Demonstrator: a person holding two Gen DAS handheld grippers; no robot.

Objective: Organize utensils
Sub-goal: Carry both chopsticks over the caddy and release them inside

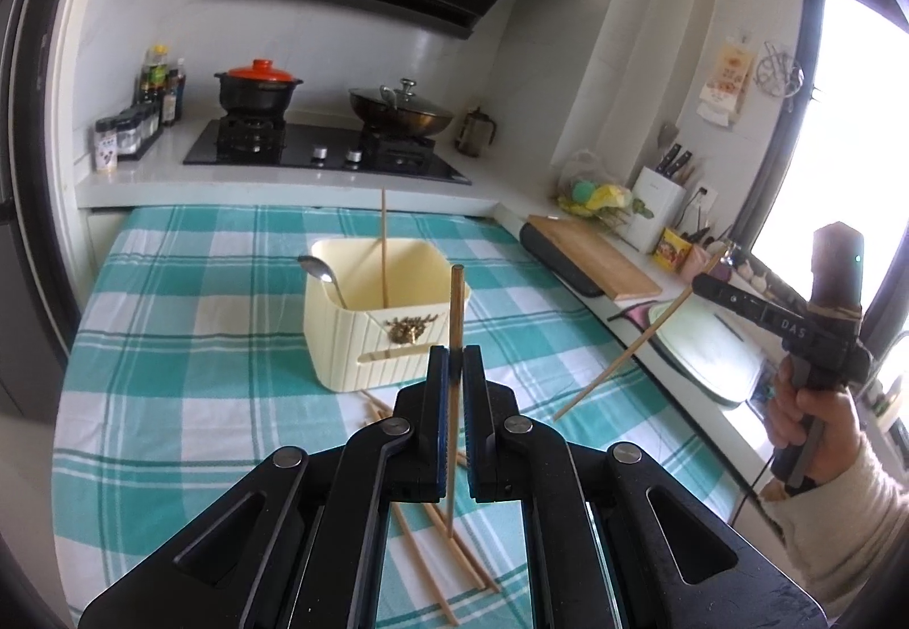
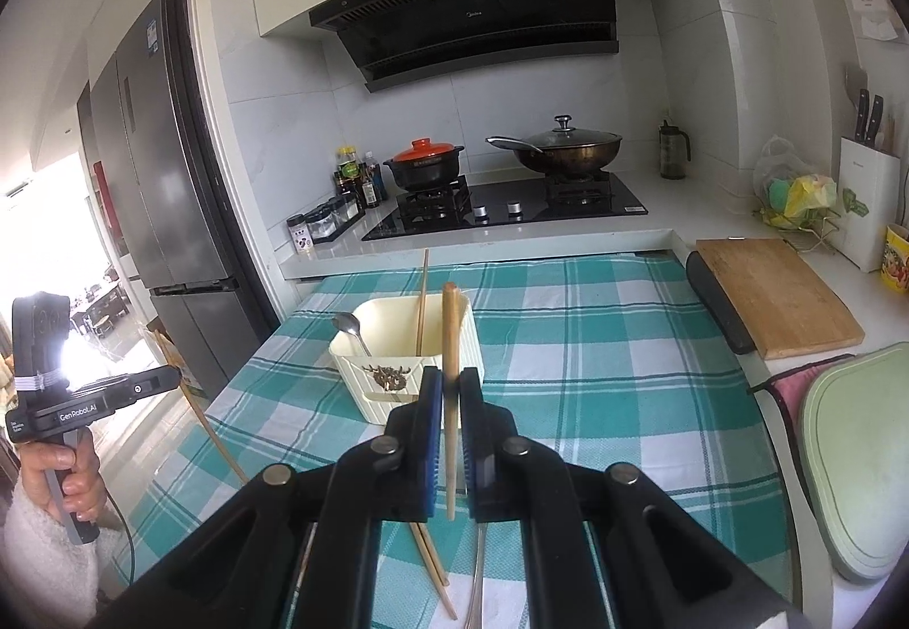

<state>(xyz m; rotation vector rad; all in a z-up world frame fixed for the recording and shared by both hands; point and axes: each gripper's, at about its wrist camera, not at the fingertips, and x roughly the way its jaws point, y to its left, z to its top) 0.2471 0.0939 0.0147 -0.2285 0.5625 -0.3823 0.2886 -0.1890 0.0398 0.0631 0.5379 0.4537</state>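
The cream holder (image 1: 369, 339) stood on the checked cloth (image 1: 170, 345) and contained a spoon (image 1: 324, 276) and one upright chopstick (image 1: 384, 254). Both the left gripper (image 1: 454, 362) and the right gripper (image 2: 449, 384) each pinched a chopstick. Loose chopsticks (image 1: 454, 555) lay below, partly hidden.

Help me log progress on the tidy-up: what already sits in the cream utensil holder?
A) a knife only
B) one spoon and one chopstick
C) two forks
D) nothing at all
B: in the left wrist view the cream holder has a metal spoon leaning at its left side and one chopstick standing upright in it.
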